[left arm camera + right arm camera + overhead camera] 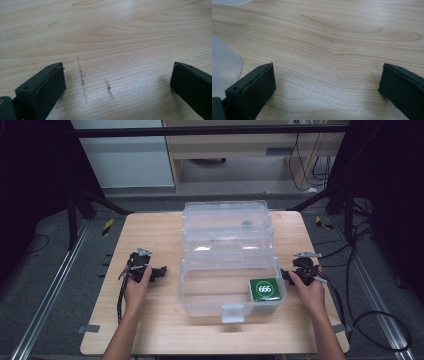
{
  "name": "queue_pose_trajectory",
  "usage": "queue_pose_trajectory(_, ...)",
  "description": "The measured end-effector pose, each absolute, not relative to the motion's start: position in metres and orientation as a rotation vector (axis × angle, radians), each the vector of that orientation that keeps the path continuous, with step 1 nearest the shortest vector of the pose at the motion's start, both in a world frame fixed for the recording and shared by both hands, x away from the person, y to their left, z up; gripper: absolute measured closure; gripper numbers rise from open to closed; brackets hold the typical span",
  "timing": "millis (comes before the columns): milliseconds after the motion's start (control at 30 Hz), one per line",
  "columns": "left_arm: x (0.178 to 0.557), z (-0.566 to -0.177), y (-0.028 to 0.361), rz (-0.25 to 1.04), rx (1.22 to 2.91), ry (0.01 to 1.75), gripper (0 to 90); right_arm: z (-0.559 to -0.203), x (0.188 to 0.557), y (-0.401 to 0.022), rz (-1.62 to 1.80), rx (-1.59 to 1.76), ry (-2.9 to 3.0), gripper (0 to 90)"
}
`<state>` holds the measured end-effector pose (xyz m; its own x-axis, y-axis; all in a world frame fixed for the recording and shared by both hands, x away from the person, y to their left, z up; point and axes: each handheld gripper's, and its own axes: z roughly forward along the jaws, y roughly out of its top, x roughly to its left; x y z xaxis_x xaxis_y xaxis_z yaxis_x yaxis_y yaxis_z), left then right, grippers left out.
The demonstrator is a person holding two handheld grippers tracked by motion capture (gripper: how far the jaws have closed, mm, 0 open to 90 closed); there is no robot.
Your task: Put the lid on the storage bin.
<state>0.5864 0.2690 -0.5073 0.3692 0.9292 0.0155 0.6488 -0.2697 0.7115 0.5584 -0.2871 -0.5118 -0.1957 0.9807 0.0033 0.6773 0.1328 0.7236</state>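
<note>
While both hands rest on the wooden table (150, 325), a clear plastic box (230, 290) stands between them with its lid (227, 225) thrown back on the far side. A green card (264, 289) marked 666 lies in the box's near right corner. The left gripper (159, 273) sits well left of the box, its jaws spread wide over bare, scratched wood. The right gripper (286, 276) lies just beside the box's right wall, jaws equally wide and empty, so that wall stands between it and the card. Cables (370, 320) trail over the floor to the right.
</note>
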Motion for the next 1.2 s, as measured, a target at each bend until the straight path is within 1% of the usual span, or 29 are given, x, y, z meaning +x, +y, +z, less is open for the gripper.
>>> queue_pose_trajectory(333, 0.586, -0.507, 0.27, 0.58, 2.026, 1.343, 0.0, -0.512, 0.555, -0.287, 0.845, 1.575, 1.954, 0.7)
queue_pose_trajectory(467, 0.583, -0.506, 0.271, 0.544, 2.065, 1.286, 0.0, -0.512, 0.549, -0.288, 0.866, 1.526, 2.002, 0.7)
queue_pose_trajectory(500, 0.581, -0.504, 0.271, 0.534, 2.085, 1.279, 0.1, -0.512, 0.547, -0.288, 0.871, 1.495, 2.03, 2.2)
queue_pose_trajectory(533, 0.575, -0.5, 0.27, 0.541, 2.13, 1.239, 3.9, -0.51, 0.541, -0.289, 0.854, 1.443, 2.035, 5.7)
queue_pose_trajectory(567, 0.575, -0.5, 0.27, 0.541, 2.13, 1.239, 3.8, -0.51, 0.541, -0.289, 0.854, 1.443, 2.035, 5.7)
queue_pose_trajectory(600, 0.569, -0.495, 0.268, 0.561, 2.155, 1.192, 3.8, -0.508, 0.538, -0.289, 0.83, 1.405, 2.038, 8.1)
queue_pose_trajectory(633, 0.564, -0.49, 0.267, 0.574, 2.165, 1.157, 3.8, -0.5, 0.526, -0.289, 0.771, 1.314, 2.06, 10.2)
queue_pose_trajectory(700, 0.553, -0.479, 0.264, 0.574, 2.188, 1.1, 4.0, -0.495, 0.521, -0.289, 0.758, 1.279, 2.075, 10.6)
queue_pose_trajectory(733, 0.548, -0.474, 0.261, 0.573, 2.201, 1.072, 4.1, -0.482, 0.513, -0.289, 0.693, 1.21, 2.093, 12.8)
queue_pose_trajectory(767, 0.542, -0.468, 0.259, 0.577, 2.215, 1.042, 4.1, -0.482, 0.513, -0.289, 0.693, 1.21, 2.093, 12.8)
queue_pose_trajectory(833, 0.531, -0.454, 0.253, 0.592, 2.234, 0.987, 4.6, -0.465, 0.504, -0.288, 0.633, 1.139, 2.107, 13.1)
queue_pose_trajectory(867, 0.526, -0.446, 0.25, 0.592, 2.238, 0.961, 4.6, -0.449, 0.499, -0.286, 0.616, 1.081, 2.131, 14.1)
queue_pose_trajectory(900, 0.521, -0.439, 0.247, 0.593, 2.24, 0.936, 4.6, -0.449, 0.499, -0.286, 0.616, 1.081, 2.131, 14.1)
queue_pose_trajectory(967, 0.512, -0.423, 0.24, 0.605, 2.264, 0.874, 4.7, -0.432, 0.496, -0.282, 0.612, 1.035, 2.155, 15.0)
queue_pose_trajectory(1000, 0.504, -0.406, 0.233, 0.613, 2.29, 0.814, 4.8, -0.415, 0.494, -0.278, 0.589, 0.977, 2.185, 16.7)
queue_pose_trajectory(1200, 0.488, -0.371, 0.209, 0.58, 2.29, 0.712, 4.9, -0.369, 0.499, -0.27, 0.609, 0.899, 2.247, 14.7)
